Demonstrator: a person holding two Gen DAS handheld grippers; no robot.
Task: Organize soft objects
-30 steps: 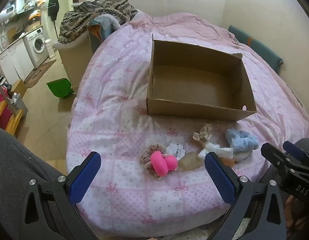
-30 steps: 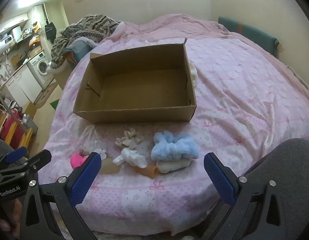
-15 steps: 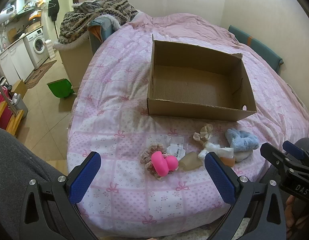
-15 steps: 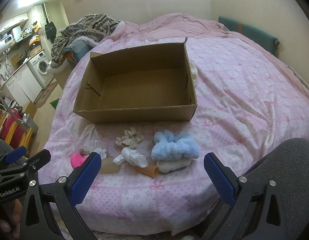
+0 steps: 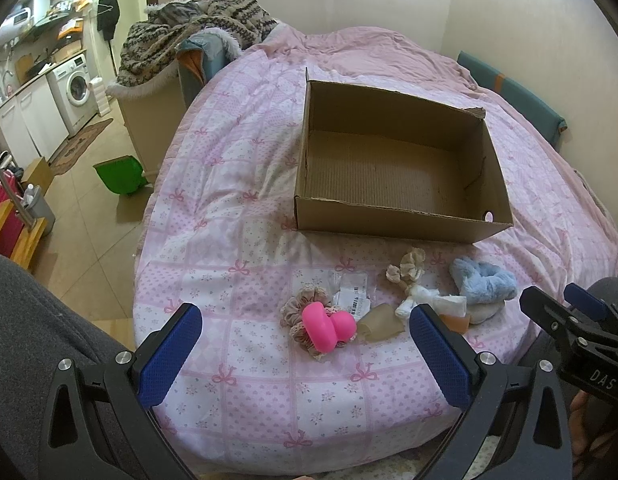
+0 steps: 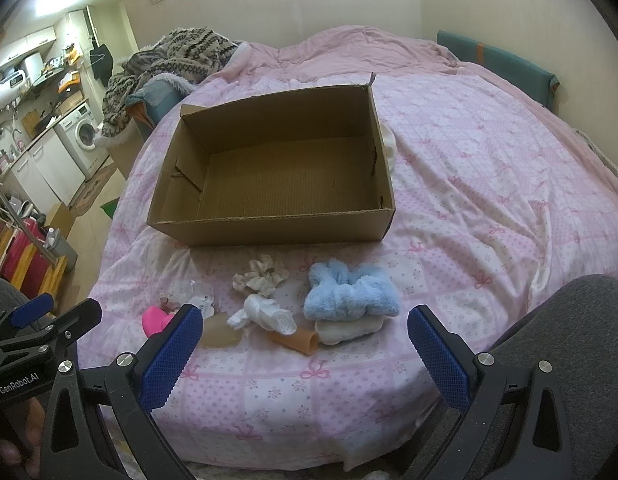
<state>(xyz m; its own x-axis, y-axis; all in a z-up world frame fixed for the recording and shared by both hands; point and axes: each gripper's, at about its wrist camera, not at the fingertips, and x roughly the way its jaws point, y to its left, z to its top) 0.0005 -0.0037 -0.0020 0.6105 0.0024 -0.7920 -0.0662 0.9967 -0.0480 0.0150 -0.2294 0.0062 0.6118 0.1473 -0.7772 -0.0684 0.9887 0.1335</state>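
Observation:
An empty cardboard box (image 5: 401, 222) (image 6: 277, 228) sits on the pink bed. In front of it lie soft items: a pink soft toy (image 5: 327, 326) (image 6: 155, 320) on a beige scrunchie (image 5: 299, 306), a cream scrunchie (image 5: 407, 268) (image 6: 261, 274), a white cloth bundle (image 6: 265, 318), a fluffy blue headband (image 5: 483, 282) (image 6: 349, 292) on a cream one (image 6: 347, 330), a tan piece (image 5: 379, 324) and an orange tube (image 6: 297, 340). My left gripper (image 5: 305, 356) is open and empty, just short of the toy. My right gripper (image 6: 301, 356) is open and empty, near the bundle.
The bed (image 5: 237, 184) edge drops to a tiled floor on the left, with a green bin (image 5: 119, 174), a washing machine (image 5: 71, 94) and a chair piled with blankets (image 5: 189, 46). A small plastic packet (image 5: 355, 296) lies among the items. My grey-clad legs flank both views.
Nothing has visibly moved; both grippers stay open and hover at the near edge of the bed.

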